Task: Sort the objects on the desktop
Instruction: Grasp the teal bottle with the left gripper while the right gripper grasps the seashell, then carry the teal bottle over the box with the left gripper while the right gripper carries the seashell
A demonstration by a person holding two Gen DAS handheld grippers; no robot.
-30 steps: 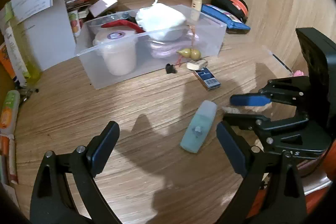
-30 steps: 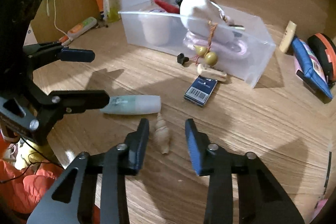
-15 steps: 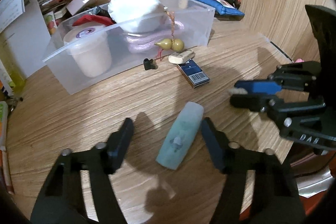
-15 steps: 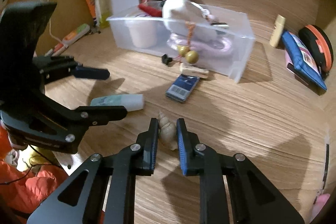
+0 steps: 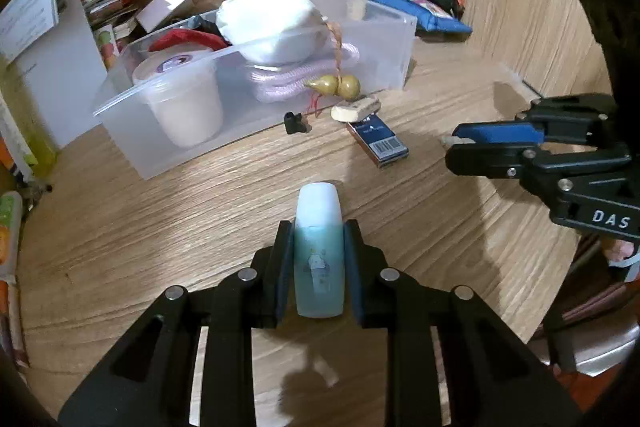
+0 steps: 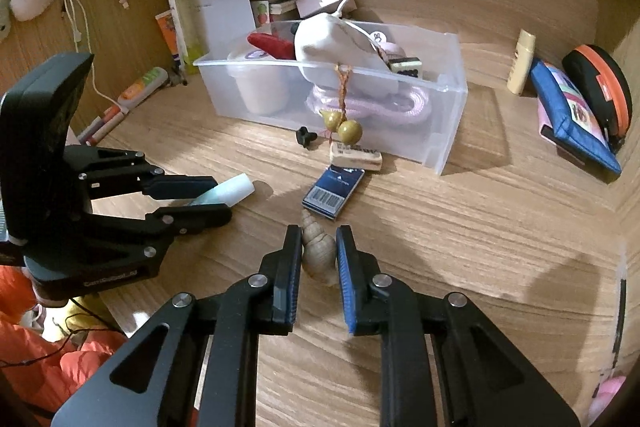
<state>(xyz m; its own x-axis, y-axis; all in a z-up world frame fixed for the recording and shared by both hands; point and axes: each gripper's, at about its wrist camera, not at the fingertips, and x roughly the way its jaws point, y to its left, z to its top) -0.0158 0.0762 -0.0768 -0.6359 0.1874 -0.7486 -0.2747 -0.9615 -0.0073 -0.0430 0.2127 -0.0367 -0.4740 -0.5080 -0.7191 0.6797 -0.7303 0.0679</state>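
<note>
Both wrist views low, close, facing clear bin (image 5: 256, 95) (image 6: 448, 115); each sees other.

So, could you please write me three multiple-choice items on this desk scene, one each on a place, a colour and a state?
1. Where does the blue matchbox lie?
A. inside the clear bin
B. on the desk in front of the clear bin
C. on the pouch

2. What colour is the bottle body?
A. red
B. teal
C. black

3. What does the right gripper hold?
A. nothing
B. an eraser
C. a seashell

Answers: 1 B, it rests on bare wood before the bin wall; 2 B, teal under a pale cap; 3 C, jaws closed on the shell.
</note>
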